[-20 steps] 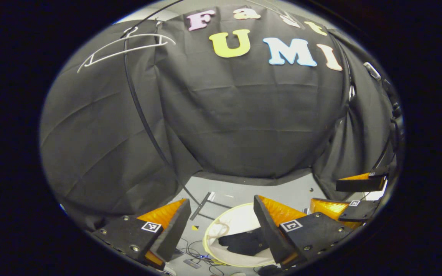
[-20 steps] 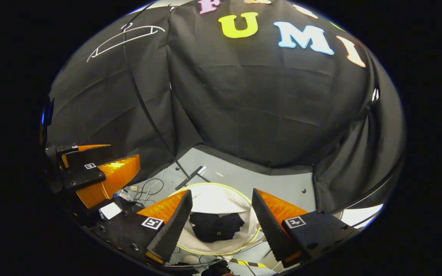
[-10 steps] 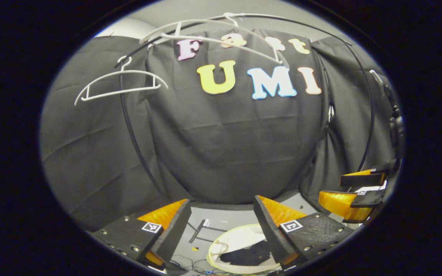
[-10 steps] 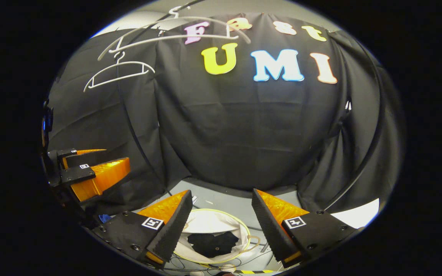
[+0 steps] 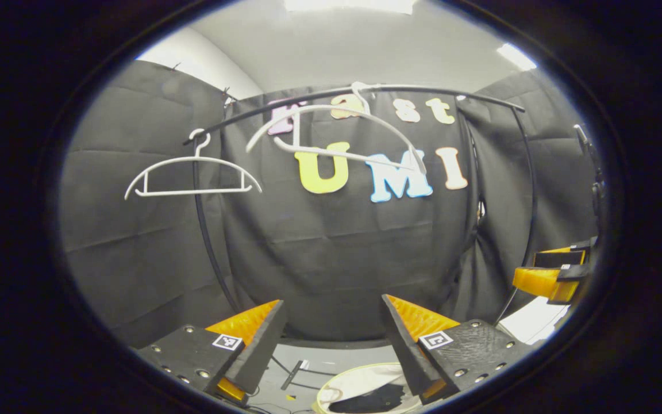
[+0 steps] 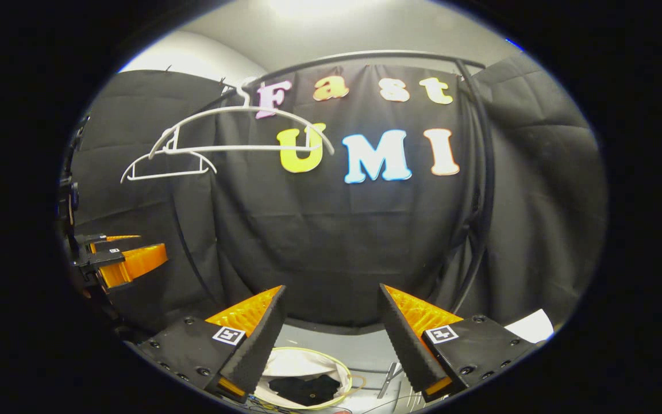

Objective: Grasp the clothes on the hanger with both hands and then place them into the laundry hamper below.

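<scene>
Garment delivered; both grippers raised, jaws released and empty.
Dark clothes (image 6: 305,389) lie inside the laundry hamper (image 6: 339,365); left gripper (image 5: 331,322) and right gripper (image 6: 331,319) face bare hangers (image 5: 193,178) on the rail (image 5: 423,91); the task appears complete, withdrawal next.

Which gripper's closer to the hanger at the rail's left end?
Left, as far as I can tell. That hanger hangs above and left of the left gripper; the right gripper is farther off to the right.

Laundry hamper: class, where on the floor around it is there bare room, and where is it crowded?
Bare grey floor lies between the laundry hamper and the black cloth wall. Cables crowd the hamper's near-left rim, and a flat bar lies to its right.
</scene>
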A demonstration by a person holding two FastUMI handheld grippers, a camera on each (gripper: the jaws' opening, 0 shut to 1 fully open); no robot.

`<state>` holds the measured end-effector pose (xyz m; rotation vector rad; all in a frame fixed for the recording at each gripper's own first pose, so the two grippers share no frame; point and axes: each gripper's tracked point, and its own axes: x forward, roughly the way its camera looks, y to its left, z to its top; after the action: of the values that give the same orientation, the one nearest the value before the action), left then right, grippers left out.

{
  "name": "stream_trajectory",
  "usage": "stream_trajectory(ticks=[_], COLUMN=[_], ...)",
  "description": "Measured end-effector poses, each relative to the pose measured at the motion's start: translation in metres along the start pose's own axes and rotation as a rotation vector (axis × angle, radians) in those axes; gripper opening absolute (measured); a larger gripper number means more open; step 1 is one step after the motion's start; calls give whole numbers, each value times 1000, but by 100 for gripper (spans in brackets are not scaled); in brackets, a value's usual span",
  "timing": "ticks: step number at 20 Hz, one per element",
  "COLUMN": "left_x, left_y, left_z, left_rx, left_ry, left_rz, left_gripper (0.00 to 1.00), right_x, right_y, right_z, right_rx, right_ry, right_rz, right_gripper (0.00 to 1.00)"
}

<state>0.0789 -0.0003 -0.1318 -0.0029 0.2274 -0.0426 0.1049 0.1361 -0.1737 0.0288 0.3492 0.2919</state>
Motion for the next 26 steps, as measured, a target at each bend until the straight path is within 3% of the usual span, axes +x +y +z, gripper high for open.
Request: stream_trajectory(ticks=[1,7,12,15,17,24,25,26], left_x=[-6,-37,-60,-71,-79,-116,-120,-125], left_y=[5,33,41,34,28,1,-2,-5], left_z=[9,54,79,88,94,117,118,120], left_rx=[-4,-47,-86,-97,-88,-24,-27,-28], left_ry=[-18,-109,-169,-187,-197,-232,-236,-240], left_rz=[-3,-8,-2,5,11,9,6,4], left_gripper=[96,95,95,95,95,95,95,95], right_x=[-9,-63,-102,-121,-132,-165,-170,-175], right_y=[-4,-23,-31,-36,-43,-59,-60,-62], right_z=[9,49,83,98,104,110,108,108], right_rx=[0,8,-26,-40,-47,-17,-15,-12], right_ry=[-18,-97,-194,-245,-261,-287,-285,-288], right_rz=[-20,-126,-167,-175,-187,-222,-225,-226], right_gripper=[93,92,93,98,93,93,98,93])
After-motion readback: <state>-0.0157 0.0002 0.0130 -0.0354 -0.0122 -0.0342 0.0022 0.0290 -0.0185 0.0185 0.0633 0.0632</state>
